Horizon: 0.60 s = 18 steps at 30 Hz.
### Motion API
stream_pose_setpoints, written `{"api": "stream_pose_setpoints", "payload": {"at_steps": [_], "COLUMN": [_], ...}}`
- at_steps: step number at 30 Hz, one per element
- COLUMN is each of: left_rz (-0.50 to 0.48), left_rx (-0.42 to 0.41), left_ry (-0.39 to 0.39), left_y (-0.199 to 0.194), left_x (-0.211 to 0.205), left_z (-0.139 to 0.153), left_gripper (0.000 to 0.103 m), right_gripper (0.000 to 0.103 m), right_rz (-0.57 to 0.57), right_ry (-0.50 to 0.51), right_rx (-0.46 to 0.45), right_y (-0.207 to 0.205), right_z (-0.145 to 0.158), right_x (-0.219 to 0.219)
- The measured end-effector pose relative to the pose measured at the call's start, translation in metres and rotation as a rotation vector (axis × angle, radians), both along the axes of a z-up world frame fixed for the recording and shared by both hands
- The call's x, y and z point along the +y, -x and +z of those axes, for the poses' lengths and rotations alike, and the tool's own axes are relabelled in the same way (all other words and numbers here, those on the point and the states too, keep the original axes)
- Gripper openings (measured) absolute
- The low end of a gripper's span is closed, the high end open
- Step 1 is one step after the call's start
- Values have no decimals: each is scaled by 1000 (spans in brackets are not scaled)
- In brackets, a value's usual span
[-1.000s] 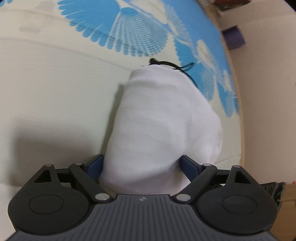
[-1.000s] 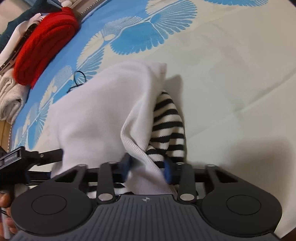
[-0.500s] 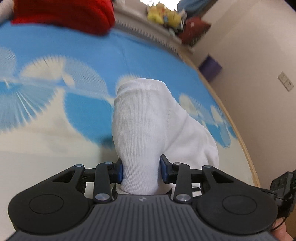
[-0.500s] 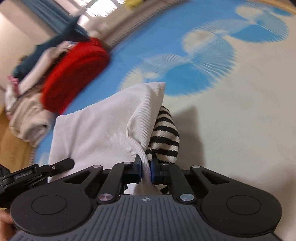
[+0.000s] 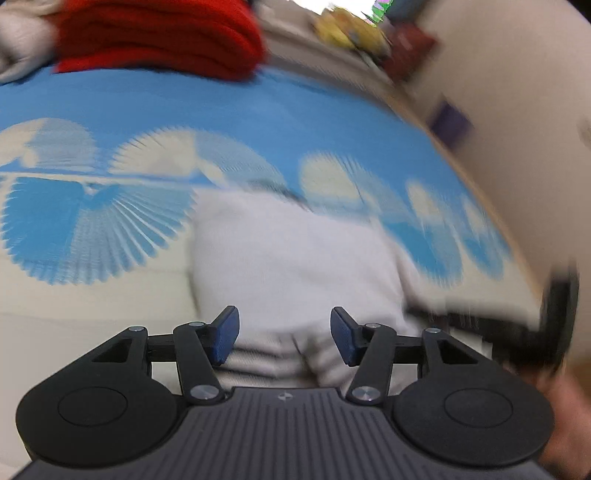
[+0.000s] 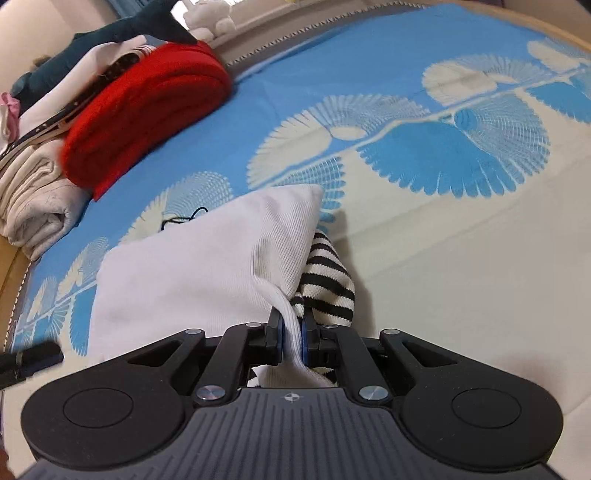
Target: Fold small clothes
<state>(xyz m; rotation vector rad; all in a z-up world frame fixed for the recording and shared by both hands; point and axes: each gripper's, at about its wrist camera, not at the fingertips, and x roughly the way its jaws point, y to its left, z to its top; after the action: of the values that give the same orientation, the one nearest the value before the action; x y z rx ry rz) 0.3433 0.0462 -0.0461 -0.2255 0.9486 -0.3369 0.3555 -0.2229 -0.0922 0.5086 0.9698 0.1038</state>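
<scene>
Pinching the bunched near edge of the white ribbed garment (image 6: 207, 266), clamped the right hand-held gripper (image 6: 291, 332) on that cloth with almost no gap between the pads. Found the garment lying on the bed's blue-and-cream fan-patterned bedspread (image 6: 461, 258), doubled into a thick, roughly square pad, with a black-and-white striped part (image 6: 328, 280) poking out from under its right side. Had the left hand-held gripper (image 5: 282, 338) spreading its jaws in the blurred left wrist view, pads well apart and pressing on nothing, with the pale garment (image 5: 288, 258) showing beyond and between them.

Judged at least one fold as made, going by the doubled layers. Judged the piece as not finished: edge lifted in the right clamp, striped part uneven, nothing laid flat or smoothed.

Saw a finished-looking stack at the far edge of the bed: a folded red knit (image 6: 147, 110) beside a folded beige cloth (image 6: 33, 206), with dark teal fabric (image 6: 110, 33) behind. Took that as the likely place for this piece once folded, well apart from it. Noted a small black loop of thread or elastic (image 6: 184, 219) on the bedspread just past the garment's far edge; could not tell which.

Left to do, by this reading: lay the held edge down, square the bundle, carry it to the stack.
</scene>
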Motion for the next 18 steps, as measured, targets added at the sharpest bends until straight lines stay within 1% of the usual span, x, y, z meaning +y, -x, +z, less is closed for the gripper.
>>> {"api": "stream_pose_setpoints", "payload": {"at_steps": [1, 2, 3, 4, 5, 6, 7, 8, 9, 10, 11, 12, 13, 14, 15, 16, 17, 18], "left_rz": [-50, -94, -116, -118, -103, -80, -60, -53, -55, -62, -72, -81, -86, -86, -75, -56, -28, 5], "left_rx": [45, 78, 78, 56, 57, 61, 53, 32, 23, 32, 61, 105, 158, 201, 209, 205, 198, 167], "left_ry": [-62, -164, -241, -273, -249, -216, -186, -158, -143, -135, -138, -162, -206, -249, -263, -260, -255, -252], "left_y": [4, 8, 11, 14, 14, 15, 16, 21, 23, 25, 24, 23, 21, 21, 20, 21, 23, 28], "left_x": [-7, -19, -27, -28, -25, -20, -14, -8, -4, -2, -2, -3, -7, -9, -9, -9, -7, -6], "left_z": [-12, -29, -39, -39, -33, -27, -18, -9, -3, -3, -4, -14, -27, -41, -44, -41, -32, -20], "left_gripper": [60, 61, 67, 69, 68, 67, 67, 67, 67, 67, 67, 68, 72, 75, 81, 80, 80, 80], "right_gripper": [9, 9, 14, 20, 24, 32, 33, 33, 33, 33, 32, 31, 31, 31, 32, 29, 29, 30], "right_rz": [3, 6, 10, 4, -16, -33, -34, -6, 41, 98, 164, 214, 255, 271, 267, 239, 188, 141], "right_ry": [5, 7, 0, -3, 16, 41, 52, 36, 10, -12, 3, 70, 183, 255, 293, 282, 261, 251], "right_rx": [1, 3, 8, 16, 7, -10, -28, -44, -45, -34, -12, 24, 93, 165, 244, 262, 244, 205], "right_y": [1, 3, 6, 9, 12, 17, 21, 26, 29, 32, 36, 39, 40, 40, 40, 40, 40, 43], "right_z": [0, 0, 1, 4, 6, 12, 17, 23, 25, 25, 23, 17, 5, -8, -21, -24, -18, -7], "right_x": [2, 1, 1, -2, -4, -6, -8, -10, -11, -9, -5, 2, 9, 12, 9, 3, -4, -11]}}
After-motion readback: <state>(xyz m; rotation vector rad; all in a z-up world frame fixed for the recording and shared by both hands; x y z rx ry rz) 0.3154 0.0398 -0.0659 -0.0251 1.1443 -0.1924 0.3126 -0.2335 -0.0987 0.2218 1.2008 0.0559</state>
